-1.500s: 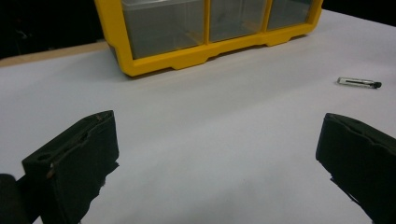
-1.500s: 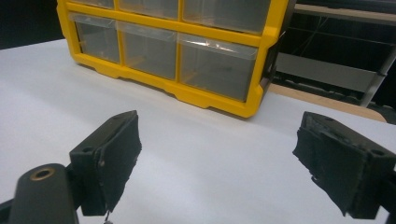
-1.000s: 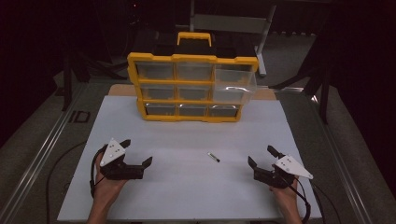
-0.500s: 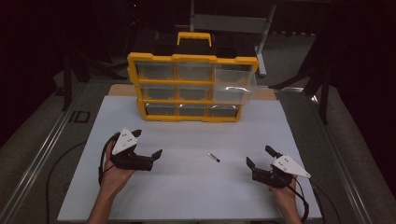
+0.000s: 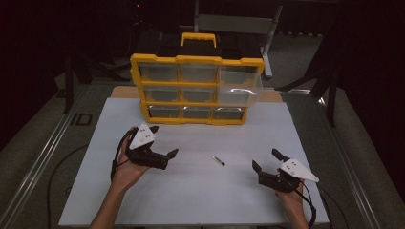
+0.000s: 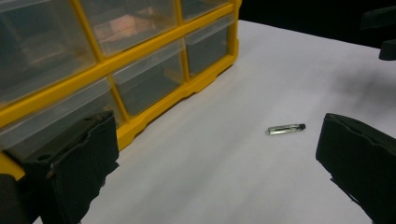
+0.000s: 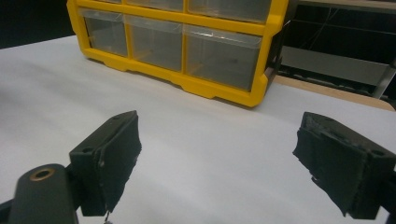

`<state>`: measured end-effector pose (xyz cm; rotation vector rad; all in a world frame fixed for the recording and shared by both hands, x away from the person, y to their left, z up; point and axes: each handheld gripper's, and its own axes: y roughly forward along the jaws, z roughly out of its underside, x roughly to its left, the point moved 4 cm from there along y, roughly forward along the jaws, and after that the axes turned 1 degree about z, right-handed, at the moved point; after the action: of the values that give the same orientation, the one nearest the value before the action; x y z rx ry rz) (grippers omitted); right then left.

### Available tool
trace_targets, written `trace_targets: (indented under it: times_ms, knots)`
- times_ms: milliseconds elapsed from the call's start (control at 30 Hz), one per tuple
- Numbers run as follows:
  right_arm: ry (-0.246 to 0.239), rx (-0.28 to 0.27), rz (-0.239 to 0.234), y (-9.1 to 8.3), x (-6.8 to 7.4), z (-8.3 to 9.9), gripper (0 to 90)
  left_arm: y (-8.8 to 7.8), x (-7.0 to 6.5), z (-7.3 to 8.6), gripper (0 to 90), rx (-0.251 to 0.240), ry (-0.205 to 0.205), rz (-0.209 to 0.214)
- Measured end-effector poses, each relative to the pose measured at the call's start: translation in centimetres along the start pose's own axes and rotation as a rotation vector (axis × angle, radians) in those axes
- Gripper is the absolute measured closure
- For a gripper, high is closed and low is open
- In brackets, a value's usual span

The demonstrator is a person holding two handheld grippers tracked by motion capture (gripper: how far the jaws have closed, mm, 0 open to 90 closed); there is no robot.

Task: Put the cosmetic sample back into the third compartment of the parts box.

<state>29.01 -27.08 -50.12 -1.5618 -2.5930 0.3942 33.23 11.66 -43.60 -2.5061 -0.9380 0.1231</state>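
A small clear vial with a dark cap (image 5: 218, 161) lies on the white table (image 5: 200, 200), between my two grippers. My left gripper (image 5: 168, 158) hovers to the vial's left, open and empty. In the left gripper view the vial (image 6: 286, 129) lies ahead and to the right, between the wide-apart jaws of the left gripper (image 6: 215, 144). My right gripper (image 5: 266, 159) sits to the vial's right near the front edge, open, holding nothing. The right gripper (image 7: 219, 140) faces the yellow organizer (image 7: 187, 42).
The yellow drawer organizer (image 5: 196, 90) with clear drawers stands at the back of the table; its upper right drawer (image 5: 241, 83) is pulled out. The organizer (image 6: 140, 70) is close on the left gripper's left. Cables trail from both grippers.
My left gripper has moved forward and to the right, closer to the vial and the organizer. The right gripper has barely shifted.
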Motion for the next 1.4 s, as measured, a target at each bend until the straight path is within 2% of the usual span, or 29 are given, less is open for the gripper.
trace_targets:
  times_ms: [33,100,367,600,767,1000,1267,1400]
  knots:
    - [0.000,0.000,0.000,0.0,0.0,0.0,13.6,0.0,0.0,0.0,0.2,0.000,0.000,0.000]
    - [0.000,-0.001,0.002,0.0,-0.1,0.0,13.6,0.6,-0.1,-0.8,0.2,0.007,0.028,0.012]
    - [0.005,-0.002,0.002,-0.1,-0.1,0.0,13.6,1.5,-0.4,-2.1,0.2,0.013,0.061,0.034]
    - [0.008,-0.004,0.005,-0.1,-0.2,0.0,13.6,3.0,-0.9,-2.9,0.1,0.037,0.095,0.061]
    - [0.012,-0.003,0.003,-0.1,-0.2,0.0,13.6,4.0,-1.1,-3.2,0.2,0.064,0.119,0.075]
    - [0.010,-0.001,0.000,0.0,-0.2,0.0,13.6,5.3,-1.4,-3.3,0.2,0.100,0.138,0.115]
    - [0.011,0.003,0.003,0.1,-0.3,0.1,13.6,6.2,-1.6,-3.7,0.1,0.126,0.147,0.140]
    - [0.014,0.004,0.003,0.1,-0.3,0.1,13.6,7.0,-1.6,-3.7,0.2,0.155,0.160,0.151]
